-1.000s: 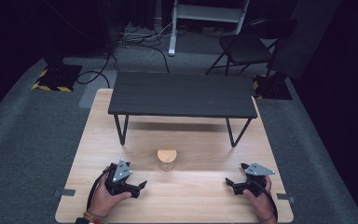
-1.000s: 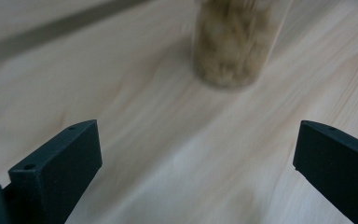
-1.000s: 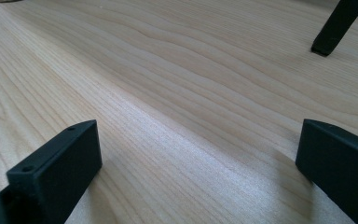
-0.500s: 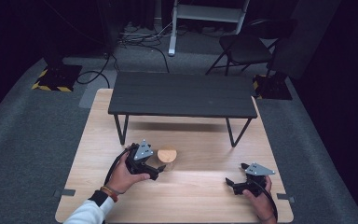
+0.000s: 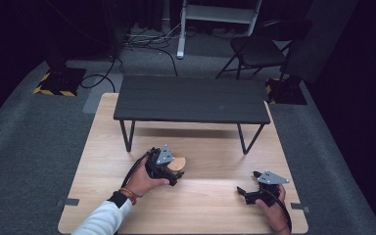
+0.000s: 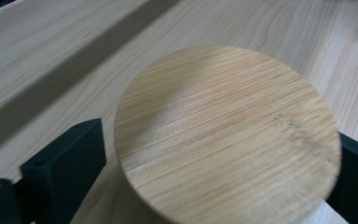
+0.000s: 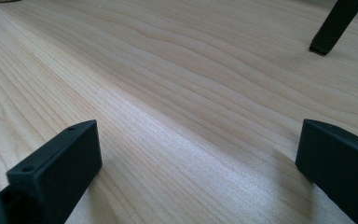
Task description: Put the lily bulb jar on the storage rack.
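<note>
Left gripper (image 6: 214, 154): 2 black, blocky jaws, matte plastic, astride 1 round bamboo lid (image 6: 226, 135); jaws just been closing, lid between them. Right-hand jaw against the lid's rim, left-hand jaw just beside it with a thin gap, so not yet clamped. Seen from above, left gripper (image 5: 169, 169) held in 1 hand (image 5: 139, 181), white sleeve and bracelet at the wrist, 1 grey 3-cornered plate on top.

Lid: 1 flat disc, fine straight bamboo grain, pale tan, smooth face, sitting on something pale beneath; what exactly, cannot tell. From above, lid (image 5: 177, 163) on the wooden table (image 5: 215, 205), left of centre, just in front of the black bench (image 5: 191, 99).

Right gripper (image 7: 196, 154): 2 black jaws standing wide apart, bare wood between them, nothing held. From above, right gripper (image 5: 247, 192) near the table's right front corner, well apart from the lid, also with 1 grey plate.

Table: 1 light rectangular top, wavy grain. Bench: 1 dark slatted top on thin black metal legs.
</note>
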Action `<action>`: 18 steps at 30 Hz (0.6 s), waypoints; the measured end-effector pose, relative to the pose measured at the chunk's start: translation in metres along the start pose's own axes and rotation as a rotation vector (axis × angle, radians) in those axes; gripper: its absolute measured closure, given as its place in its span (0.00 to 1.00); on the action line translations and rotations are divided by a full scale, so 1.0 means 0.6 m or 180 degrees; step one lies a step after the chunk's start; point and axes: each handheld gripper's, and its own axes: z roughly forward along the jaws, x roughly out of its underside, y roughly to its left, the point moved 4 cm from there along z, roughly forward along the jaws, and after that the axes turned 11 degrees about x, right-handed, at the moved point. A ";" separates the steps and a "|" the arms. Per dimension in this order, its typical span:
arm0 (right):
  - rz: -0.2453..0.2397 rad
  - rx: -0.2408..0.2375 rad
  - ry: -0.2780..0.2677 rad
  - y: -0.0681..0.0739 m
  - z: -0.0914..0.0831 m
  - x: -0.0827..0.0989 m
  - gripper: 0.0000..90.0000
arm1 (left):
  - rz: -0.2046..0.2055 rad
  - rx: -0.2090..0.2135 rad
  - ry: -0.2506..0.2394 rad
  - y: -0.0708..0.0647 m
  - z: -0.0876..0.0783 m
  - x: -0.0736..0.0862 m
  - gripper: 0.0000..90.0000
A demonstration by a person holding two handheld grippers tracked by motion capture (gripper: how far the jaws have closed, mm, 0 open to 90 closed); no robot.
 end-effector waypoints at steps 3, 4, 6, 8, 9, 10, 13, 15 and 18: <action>-0.0001 0.0001 -0.0002 0.000 0.000 0.000 0.00 | 0.0037 0.0046 -0.0035 0.002 0.003 0.002 0.15; -0.0003 0.0002 -0.0002 0.000 0.000 0.000 0.00 | 0.0065 0.0091 -0.0052 0.004 0.003 0.003 0.19; -0.0001 0.0001 0.0000 0.000 0.000 0.000 0.00 | 0.0056 0.0072 -0.0055 0.003 0.002 0.001 0.25; 0.0000 0.0000 0.0000 0.000 0.000 0.000 0.00 | 0.0050 0.0091 -0.0053 0.005 0.001 0.001 0.26; -0.0001 0.0001 -0.0001 0.000 0.000 0.000 0.00 | 0.0046 0.0081 -0.0043 0.005 -0.001 0.001 0.26; -0.0002 0.0001 -0.0002 0.000 0.000 0.000 0.00 | 0.0036 0.0066 -0.0060 0.003 -0.002 0.001 0.28; -0.0006 0.0004 -0.0004 0.000 0.000 0.000 0.00 | 0.0017 0.0040 -0.0073 0.003 -0.008 0.000 0.28; -0.0008 0.0005 -0.0006 0.001 0.000 0.000 0.00 | -0.0025 0.0038 -0.0090 0.002 -0.014 -0.002 0.28; -0.0008 0.0005 -0.0006 0.001 0.000 0.000 0.00 | -0.0081 0.0051 -0.0139 0.004 -0.025 -0.004 0.28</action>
